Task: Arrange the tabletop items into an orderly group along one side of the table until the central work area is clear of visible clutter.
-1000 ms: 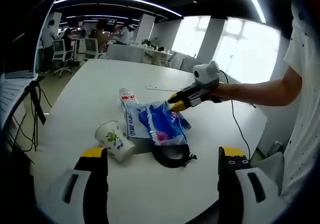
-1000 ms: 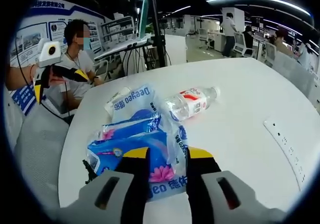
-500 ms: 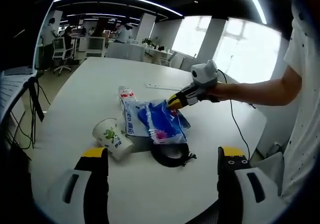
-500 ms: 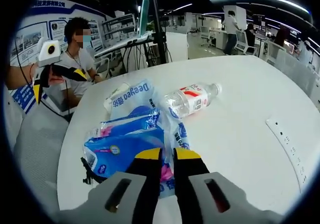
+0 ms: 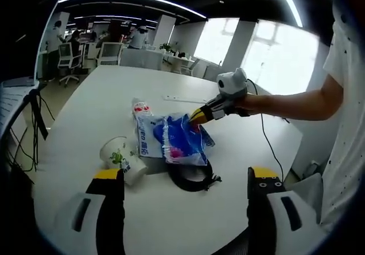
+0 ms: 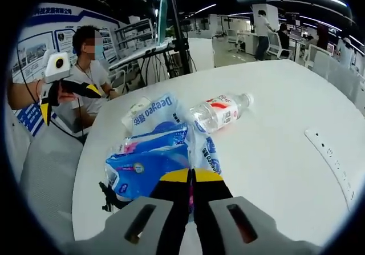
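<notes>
Pinching the tissue pack [image 6: 149, 162] in right claw [image 6: 191, 175] (left claw [image 5: 181, 178] wide, idle); cup [image 5: 118, 157], bottle [image 6: 219, 113] mid-bench, ungrouped.

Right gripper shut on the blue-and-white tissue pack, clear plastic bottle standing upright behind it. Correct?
Not quite. The clear plastic bottle with the red label lies on its side, as the right gripper view shows. The right gripper is indeed shut on the blue-and-white tissue pack.
</notes>
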A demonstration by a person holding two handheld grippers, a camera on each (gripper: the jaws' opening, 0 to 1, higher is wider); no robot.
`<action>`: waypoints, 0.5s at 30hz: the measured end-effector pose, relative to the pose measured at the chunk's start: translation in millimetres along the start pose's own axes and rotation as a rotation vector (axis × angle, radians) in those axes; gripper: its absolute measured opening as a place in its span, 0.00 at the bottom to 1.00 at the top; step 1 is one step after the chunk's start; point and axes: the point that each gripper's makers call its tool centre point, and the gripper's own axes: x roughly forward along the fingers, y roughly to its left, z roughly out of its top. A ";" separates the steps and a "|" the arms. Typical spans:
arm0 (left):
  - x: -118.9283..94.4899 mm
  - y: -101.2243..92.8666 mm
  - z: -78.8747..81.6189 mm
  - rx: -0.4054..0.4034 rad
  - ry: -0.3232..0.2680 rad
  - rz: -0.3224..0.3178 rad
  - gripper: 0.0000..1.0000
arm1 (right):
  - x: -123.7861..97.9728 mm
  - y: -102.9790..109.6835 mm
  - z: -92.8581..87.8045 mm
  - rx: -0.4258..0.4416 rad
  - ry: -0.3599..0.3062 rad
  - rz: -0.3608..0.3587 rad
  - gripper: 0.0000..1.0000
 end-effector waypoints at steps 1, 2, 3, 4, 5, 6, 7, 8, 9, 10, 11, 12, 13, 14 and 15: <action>0.4 -0.8 0.6 0.000 -0.002 -0.002 0.91 | -1.0 0.3 -0.5 0.003 0.000 0.000 0.00; 0.8 -1.1 0.8 0.000 -0.003 -0.004 0.91 | -1.9 0.8 -1.1 0.003 0.001 0.000 0.00; 1.2 -1.3 0.7 -0.002 -0.003 -0.004 0.91 | -2.8 1.4 -1.5 0.005 0.000 0.002 0.00; 1.5 -1.2 0.1 -0.003 -0.001 -0.005 0.91 | -4.1 1.8 -2.3 0.011 0.000 0.002 0.00; 1.8 -1.9 -0.1 -0.001 -0.001 -0.007 0.91 | -5.5 2.1 -2.8 0.011 -0.001 0.001 0.00; 2.1 -2.8 0.2 -0.001 -0.002 -0.011 0.91 | -7.5 2.9 -2.5 0.017 -0.007 0.002 0.00; 2.3 -3.5 0.4 -0.001 -0.002 -0.012 0.91 | -8.6 3.3 -2.1 0.025 -0.012 0.003 0.00; 2.7 -4.6 0.4 0.001 0.000 -0.014 0.91 | -9.8 3.2 -1.9 0.031 -0.017 0.002 0.00; 2.9 -5.2 0.4 0.003 0.001 -0.015 0.91 | -11.6 2.9 -1.7 0.041 -0.023 -0.001 0.00; 3.0 -5.6 0.8 0.005 0.000 -0.016 0.91 | -12.9 2.9 -1.3 0.046 -0.027 -0.002 0.00; 3.0 -6.1 1.3 0.005 -0.001 -0.018 0.91 | -13.5 3.0 -1.0 0.050 -0.029 -0.002 0.00; 3.1 -6.7 2.3 0.006 -0.003 -0.019 0.90 | -15.5 3.7 0.2 0.065 -0.040 -0.001 0.00; 3.3 -7.6 3.1 0.007 -0.005 -0.021 0.91 | -17.4 4.9 1.8 0.084 -0.051 0.002 0.00; 3.5 -8.1 3.5 0.011 -0.004 -0.023 0.90 | -19.4 5.2 2.8 0.090 -0.061 0.001 0.00; 3.7 -8.3 3.8 0.013 -0.003 -0.023 0.90 | -20.9 5.3 3.0 0.092 -0.064 -0.002 0.00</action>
